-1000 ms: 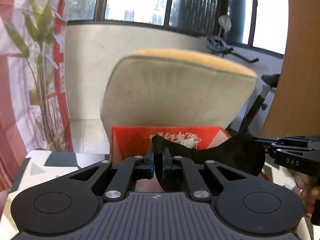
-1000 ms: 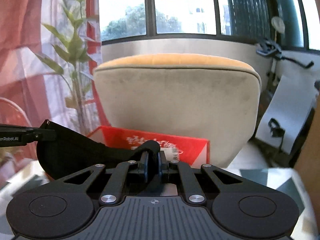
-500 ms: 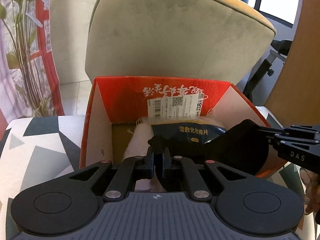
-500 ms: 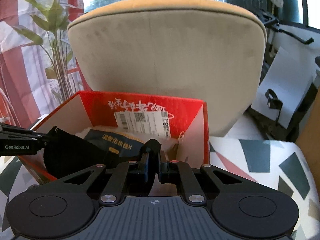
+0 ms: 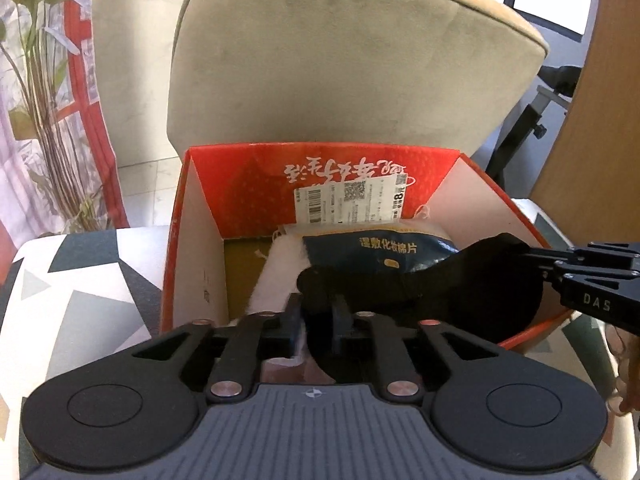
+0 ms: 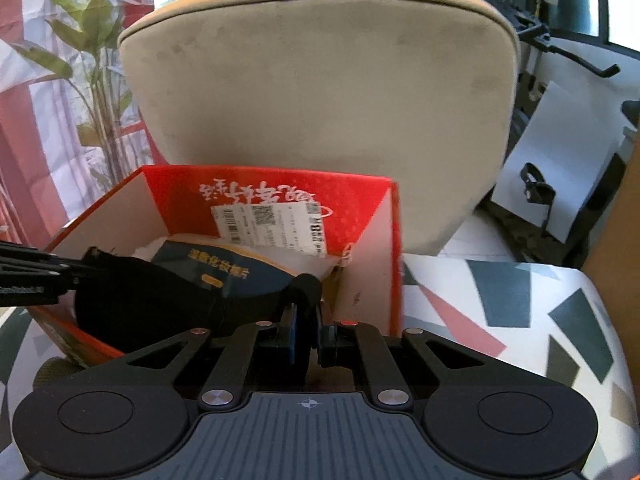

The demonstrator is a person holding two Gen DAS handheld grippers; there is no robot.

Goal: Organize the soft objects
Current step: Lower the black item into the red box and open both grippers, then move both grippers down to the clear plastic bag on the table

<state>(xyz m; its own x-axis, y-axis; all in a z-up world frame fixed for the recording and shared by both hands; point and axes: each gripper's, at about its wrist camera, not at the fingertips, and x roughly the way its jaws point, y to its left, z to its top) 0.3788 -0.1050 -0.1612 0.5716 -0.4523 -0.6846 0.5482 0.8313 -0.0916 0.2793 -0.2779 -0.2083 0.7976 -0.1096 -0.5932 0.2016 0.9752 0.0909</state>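
A black soft cloth piece [image 5: 460,284] hangs stretched between my two grippers, over the open red cardboard box [image 5: 248,168]. My left gripper [image 5: 316,312] is shut on one end of it. My right gripper [image 6: 306,320] is shut on the other end [image 6: 160,300]. In the left wrist view the right gripper [image 5: 592,276] comes in from the right edge. In the right wrist view the left gripper [image 6: 36,272] comes in from the left. Inside the box lie a dark blue cotton-pad packet [image 5: 380,252] and something white and fluffy [image 5: 280,272].
The box [image 6: 360,208] stands on a table with a white cloth printed with grey and pink shapes [image 6: 520,312]. A beige padded chair back [image 5: 340,60] rises right behind the box. A potted plant [image 5: 36,80] and a red-and-white curtain are at the left.
Both grippers have tilted down and come closer to the box with the black cloth between them. The inside of the box and its contents have come into view.
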